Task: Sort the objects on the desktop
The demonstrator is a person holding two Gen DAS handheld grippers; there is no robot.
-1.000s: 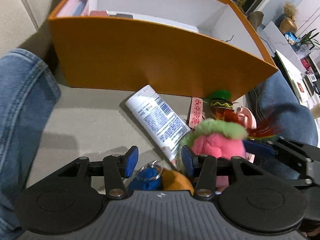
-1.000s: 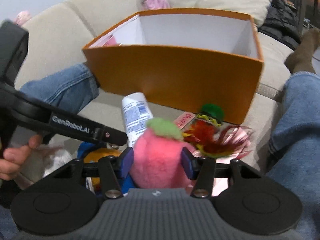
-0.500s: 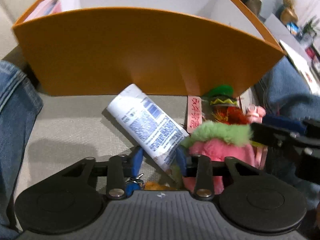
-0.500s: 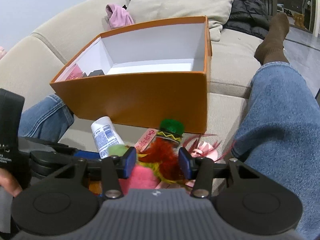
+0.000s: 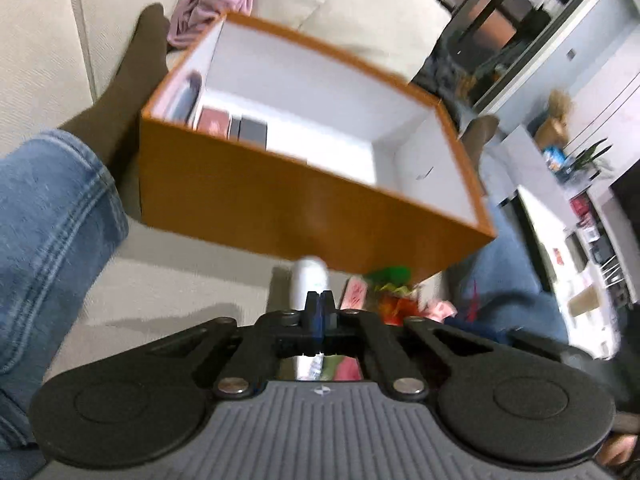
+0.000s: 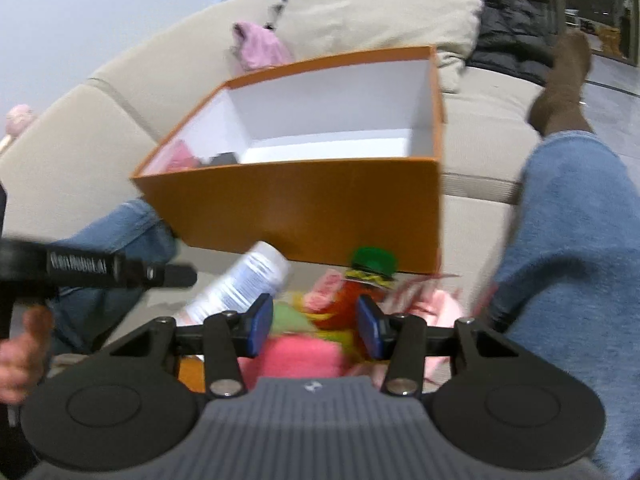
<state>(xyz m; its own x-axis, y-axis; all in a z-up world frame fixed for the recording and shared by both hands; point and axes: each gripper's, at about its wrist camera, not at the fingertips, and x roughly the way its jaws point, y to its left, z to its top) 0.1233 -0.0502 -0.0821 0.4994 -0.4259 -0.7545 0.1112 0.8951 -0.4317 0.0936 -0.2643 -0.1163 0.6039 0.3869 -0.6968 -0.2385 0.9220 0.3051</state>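
My left gripper (image 5: pixel 319 306) is shut on the flat end of a white tube (image 5: pixel 309 278), which hangs lifted in front of the orange box (image 5: pixel 280 204). The tube also shows in the right wrist view (image 6: pixel 244 284), tilted above the pile. My right gripper (image 6: pixel 314 322) is open over the pile: a pink plush with a green top (image 6: pixel 296 354) and a red feathered toy with a green hat (image 6: pixel 370 264). The orange box (image 6: pixel 320 204) is open, with a few small boxes (image 5: pixel 232 126) at its left end.
I sit on a beige sofa (image 6: pixel 80 132) with jeans legs on both sides (image 5: pixel 52 208) (image 6: pixel 568 248). A red tag (image 5: pixel 356 292) lies by the box. A pink cloth (image 6: pixel 260 46) and cushion (image 6: pixel 380 4) lie behind the box.
My left gripper has shut on the tube's end and lifted it off the sofa. My right gripper has risen and stays open above the pink plush. Both views are blurred by motion.
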